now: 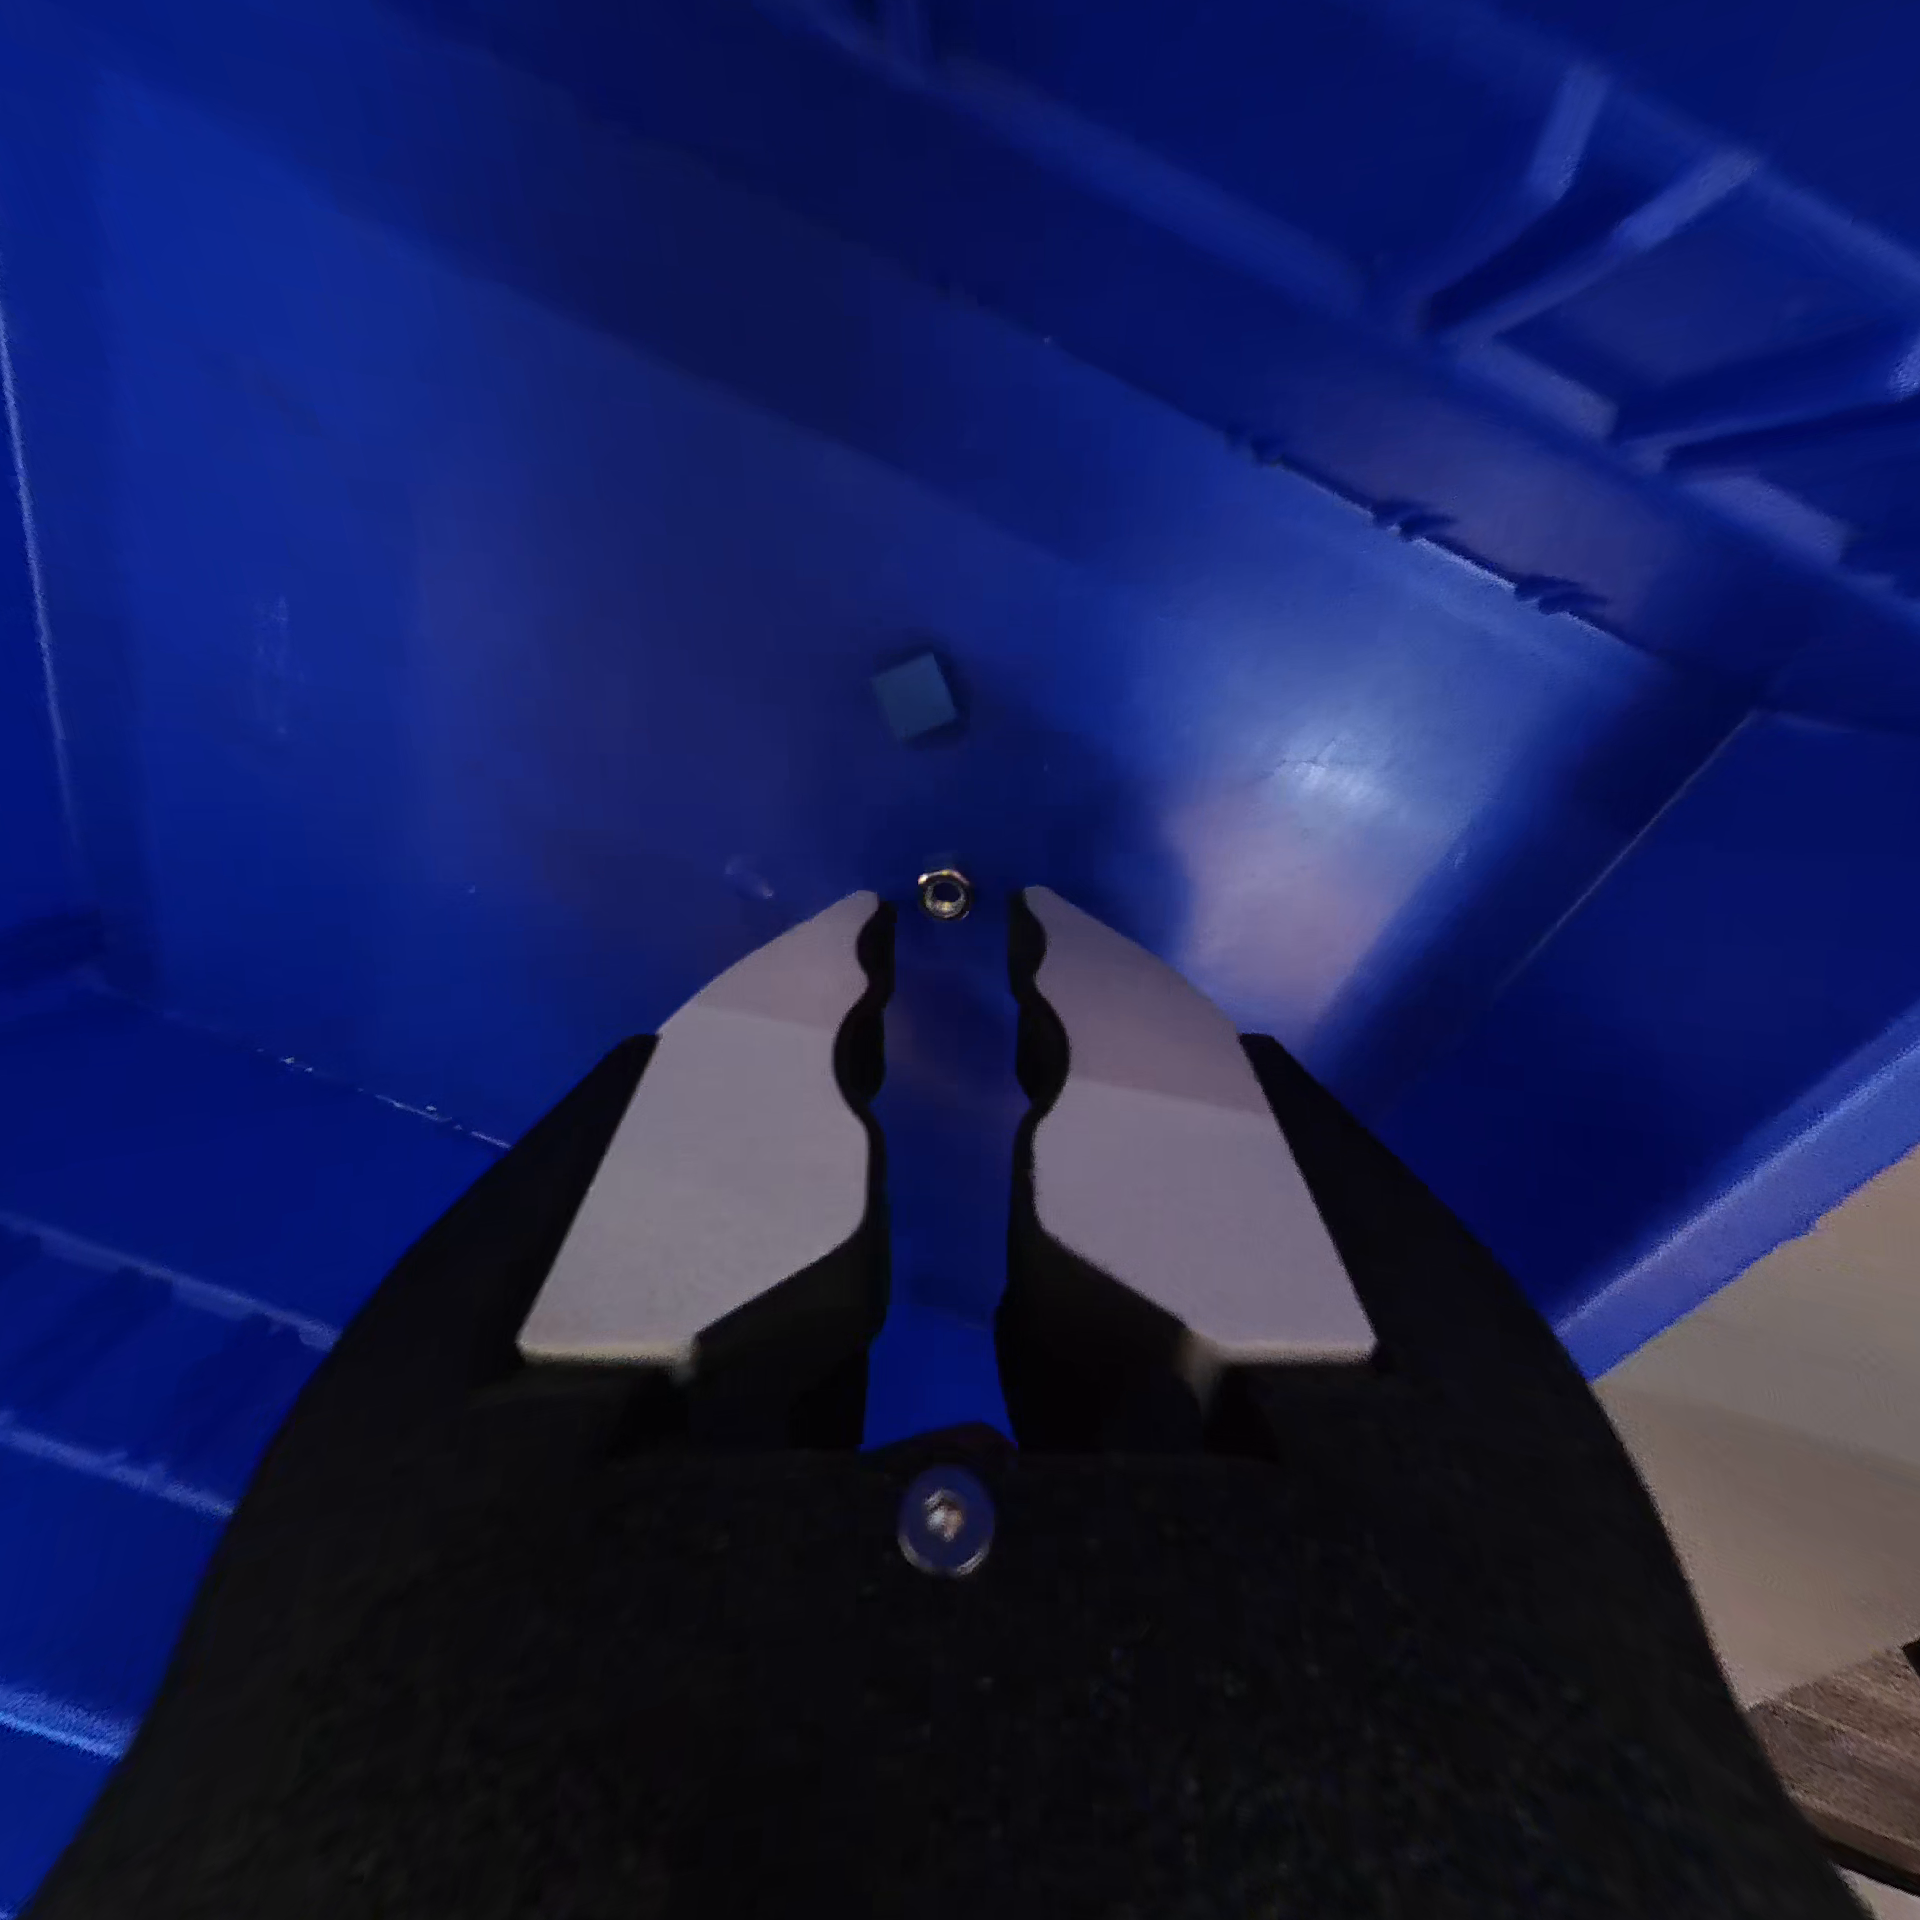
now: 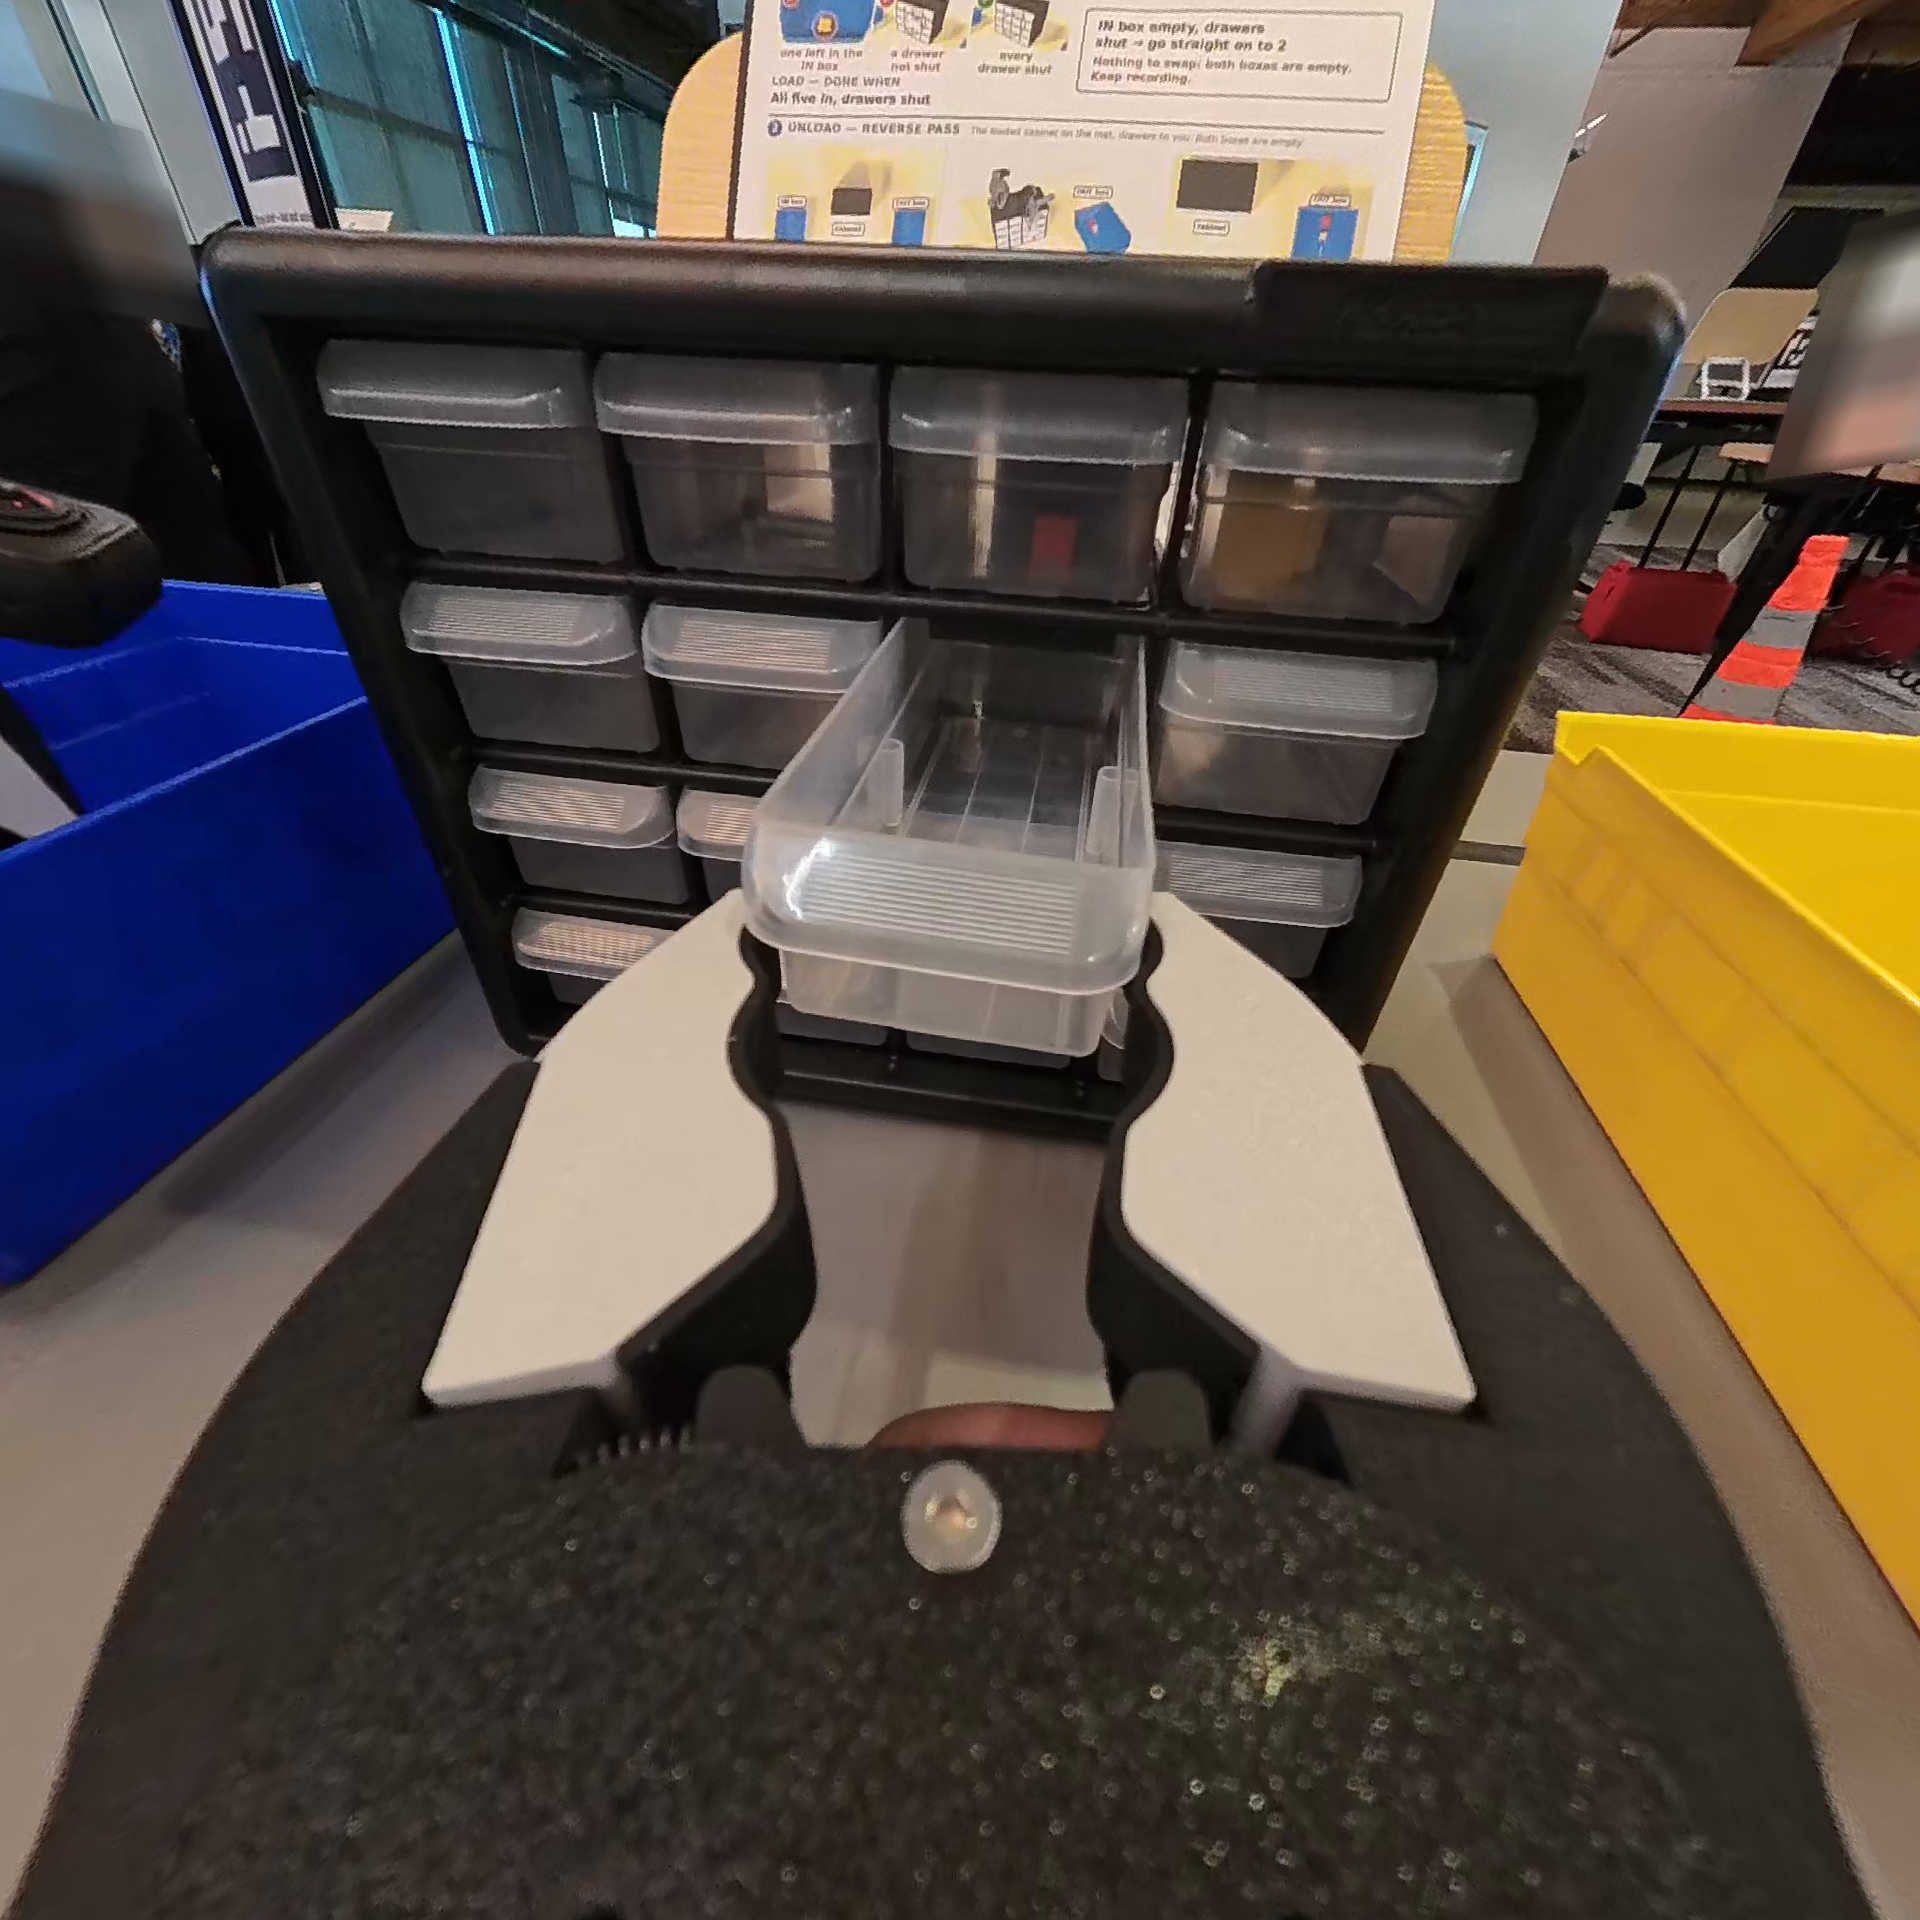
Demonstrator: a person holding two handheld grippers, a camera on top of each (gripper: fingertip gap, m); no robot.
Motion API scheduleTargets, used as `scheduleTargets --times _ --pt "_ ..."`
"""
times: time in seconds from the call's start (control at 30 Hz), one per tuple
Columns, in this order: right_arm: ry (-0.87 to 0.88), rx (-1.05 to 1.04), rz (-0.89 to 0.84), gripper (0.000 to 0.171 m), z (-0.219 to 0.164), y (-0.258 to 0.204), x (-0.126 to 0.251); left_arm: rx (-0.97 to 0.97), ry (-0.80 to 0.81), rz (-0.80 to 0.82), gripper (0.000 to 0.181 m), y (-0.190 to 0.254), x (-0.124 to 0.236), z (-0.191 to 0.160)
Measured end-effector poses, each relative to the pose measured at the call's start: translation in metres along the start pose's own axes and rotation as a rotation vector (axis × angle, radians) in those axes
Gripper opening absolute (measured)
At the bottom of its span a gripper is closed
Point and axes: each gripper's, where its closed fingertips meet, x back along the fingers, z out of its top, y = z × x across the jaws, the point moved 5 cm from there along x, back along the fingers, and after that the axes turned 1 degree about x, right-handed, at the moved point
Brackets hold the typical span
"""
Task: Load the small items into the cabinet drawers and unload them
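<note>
Left wrist view looks down, very close, into the blue plastic bin (image 1: 520, 520); right wrist view faces the black drawer cabinet (image 2: 727, 291) nearby (same blue plastic bin (image 2: 208, 883) at its left).

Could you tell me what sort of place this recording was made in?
Probably a workshop or lab hall set up for recording: a small-parts drawer cabinet between blue and yellow bins, an instruction poster, and an orange traffic cone behind.

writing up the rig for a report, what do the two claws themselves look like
Both look alike. The left claw and right claw each have a black, grainy, foam-like body with a silver screw at its centre. Two pale grey curved fingers taper toward the tips, lined inside with wavy black pads. No cables, markings or sleeves show.
</note>
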Motion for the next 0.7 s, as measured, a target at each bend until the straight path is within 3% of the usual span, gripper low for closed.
scheduleTargets --times 0.03,0.27,0.37,0.5,0.6,0.7 --pt "0.0 0.001 0.0 0.063 0.0 0.0 0.0 0.004 0.008 -0.007 0.011 0.0 0.0 0.0" --pt "-0.001 0.001 0.001 0.063 -0.001 0.0 0.0 -0.001 0.039 0.017 0.011 0.004 0.001 0.001" --pt "-0.002 0.006 -0.001 0.063 -0.001 0.0 0.0 -0.008 0.072 0.036 0.011 0.008 0.019 0.002" --pt "-0.004 0.008 -0.002 0.063 0.0 -0.001 0.0 -0.044 0.262 0.104 0.01 0.023 0.092 0.031" --pt "-0.009 0.02 -0.007 0.063 -0.001 -0.002 0.0 -0.129 0.479 0.102 0.01 0.061 0.161 0.081" --pt "-0.009 0.031 -0.011 0.063 -0.002 -0.002 0.0 -0.223 0.534 0.094 0.01 0.107 0.2 0.138"
